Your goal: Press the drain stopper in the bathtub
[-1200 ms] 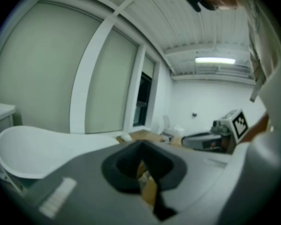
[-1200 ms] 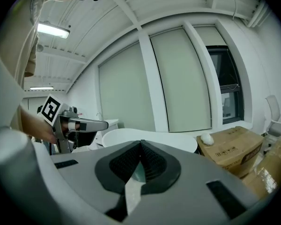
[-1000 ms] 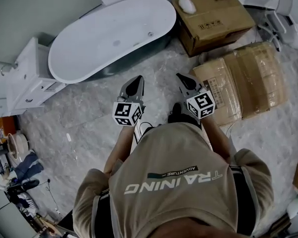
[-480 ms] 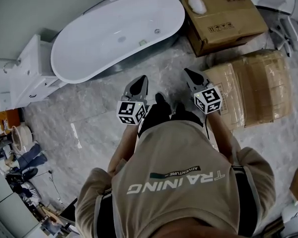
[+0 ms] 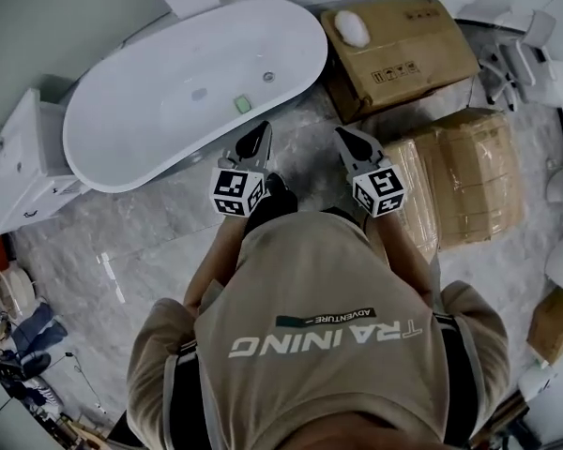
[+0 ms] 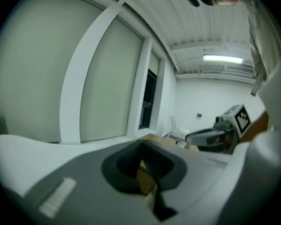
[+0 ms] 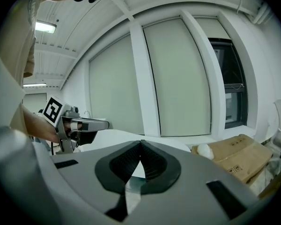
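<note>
While the drain stopper (image 5: 199, 93) is read only as a faint round disc on the floor of the bathtub (image 5: 141, 129), near its middle, it is taken as the target. A darker round fitting (image 5: 268, 77) higher on the tub wall is judged to be the overflow, though this cannot be settled. A small green block (image 5: 242, 104) is noted between the two.

Left gripper (image 5: 260, 137): jaws brought together at the tips, nothing held; carried just beside the tub's near rim. Right gripper (image 5: 342, 139): likewise closed and empty, level with the left, off the tub's end. Both are well apart from the stopper.

Surroundings: marble floor (image 5: 150, 223); a cardboard box (image 5: 403, 45) with a white rounded object (image 5: 352, 28) on top, beyond the tub's end; a wrapped carton (image 5: 469, 172) beside it; a white cabinet (image 5: 23, 172) at the tub's far end.

Step in hand, as judged: approach only; the press is not begun. For the next move, one gripper is to be carried over the rim, lowered into the basin clear of the green block, and its closed tips set squarely on the disc and pushed straight down.
</note>
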